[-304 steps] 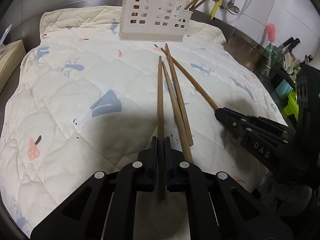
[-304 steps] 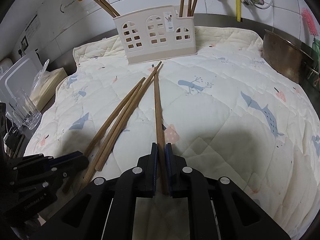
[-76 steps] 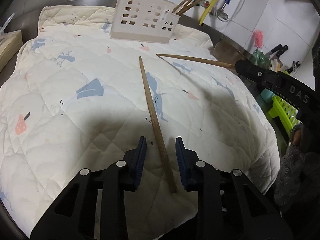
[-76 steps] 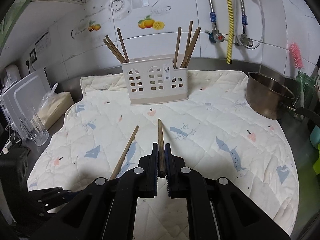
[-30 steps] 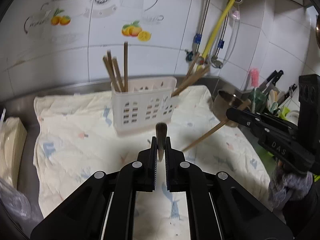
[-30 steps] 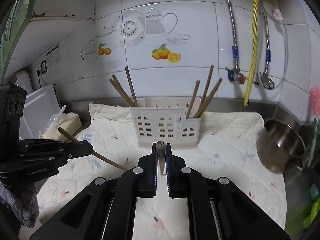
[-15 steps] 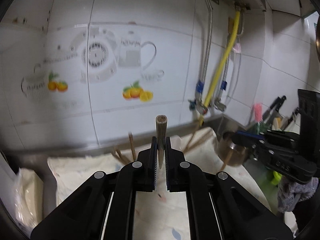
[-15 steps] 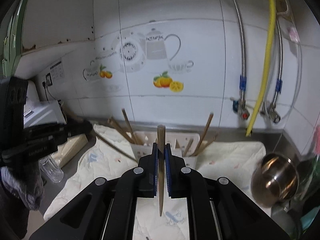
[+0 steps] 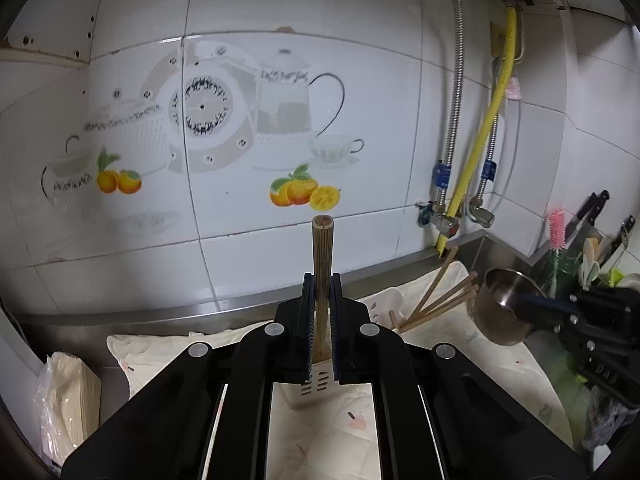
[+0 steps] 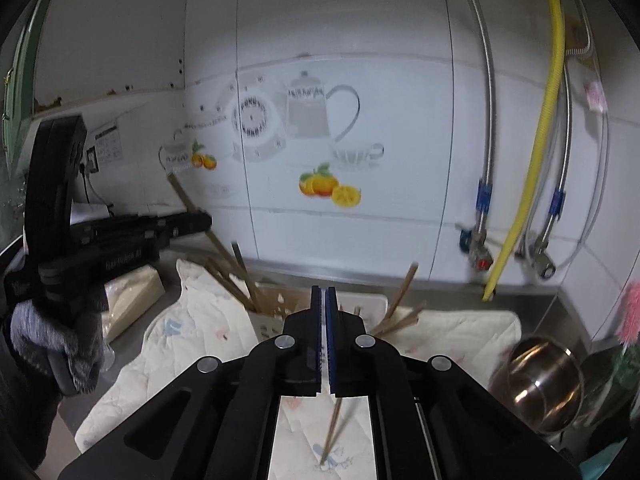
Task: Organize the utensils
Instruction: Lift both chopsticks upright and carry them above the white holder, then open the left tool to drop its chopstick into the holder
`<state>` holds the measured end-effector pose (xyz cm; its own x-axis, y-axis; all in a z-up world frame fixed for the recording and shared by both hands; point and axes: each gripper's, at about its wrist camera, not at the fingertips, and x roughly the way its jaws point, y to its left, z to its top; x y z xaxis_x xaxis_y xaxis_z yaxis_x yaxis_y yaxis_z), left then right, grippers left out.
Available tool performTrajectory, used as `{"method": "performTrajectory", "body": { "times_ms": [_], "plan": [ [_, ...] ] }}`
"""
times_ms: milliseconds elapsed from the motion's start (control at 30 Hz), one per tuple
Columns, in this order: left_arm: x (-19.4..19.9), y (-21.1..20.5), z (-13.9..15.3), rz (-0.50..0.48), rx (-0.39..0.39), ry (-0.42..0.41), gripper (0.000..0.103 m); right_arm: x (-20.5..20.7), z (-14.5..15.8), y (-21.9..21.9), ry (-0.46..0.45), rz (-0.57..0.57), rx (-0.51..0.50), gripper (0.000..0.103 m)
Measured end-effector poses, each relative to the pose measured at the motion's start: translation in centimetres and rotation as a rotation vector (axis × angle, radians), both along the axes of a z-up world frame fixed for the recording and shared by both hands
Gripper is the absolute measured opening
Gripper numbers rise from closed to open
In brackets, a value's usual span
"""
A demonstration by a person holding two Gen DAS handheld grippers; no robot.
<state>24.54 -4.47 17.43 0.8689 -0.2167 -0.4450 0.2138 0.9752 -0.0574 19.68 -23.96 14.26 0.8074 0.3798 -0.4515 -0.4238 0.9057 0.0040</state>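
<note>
My left gripper (image 9: 320,292) is shut on a wooden chopstick (image 9: 322,256) that stands upright above the white slotted holder (image 9: 316,390). From the right wrist view the same left gripper (image 10: 205,222) carries that chopstick (image 10: 182,196) tilted, over the holder's (image 10: 266,322) left compartment. My right gripper (image 10: 324,294) is shut, and I see nothing between its pads. A blurred chopstick (image 10: 333,428) shows below the jaws, slanting down to the quilted mat (image 10: 192,344). Several chopsticks (image 10: 402,292) stand in the holder. The right gripper (image 9: 524,301) appears blurred at the right.
A steel pot (image 10: 544,380) sits on the counter to the right, by a pink brush (image 10: 629,314) and knives (image 9: 596,208). A wrapped pack (image 9: 68,392) lies at the left. Hoses and taps (image 9: 448,216) run down the tiled wall. A gloved hand (image 10: 52,344) holds the left gripper.
Both grippers have risen and now sit over the holder. The chopstick that stood between the right jaws is gone from them and shows lower down. The left grip is unchanged.
</note>
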Motion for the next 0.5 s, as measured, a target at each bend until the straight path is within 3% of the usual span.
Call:
{"method": "performTrajectory", "body": {
  "times_ms": [200, 300, 500],
  "plan": [
    [0.8, 0.3, 0.0, 0.010, -0.005, 0.003, 0.006, 1.0, -2.7, -0.5, 0.047, -0.002, -0.004, 0.009],
    [0.9, 0.1, 0.2, 0.011, 0.008, -0.004, 0.006, 1.9, -4.4, -0.8, 0.084, -0.006, -0.003, 0.022],
    [1.9, -0.2, -0.6, 0.024, 0.051, 0.023, 0.006, 4.4, -8.9, -0.5, 0.174, -0.003, -0.022, 0.023]
  ]
}}
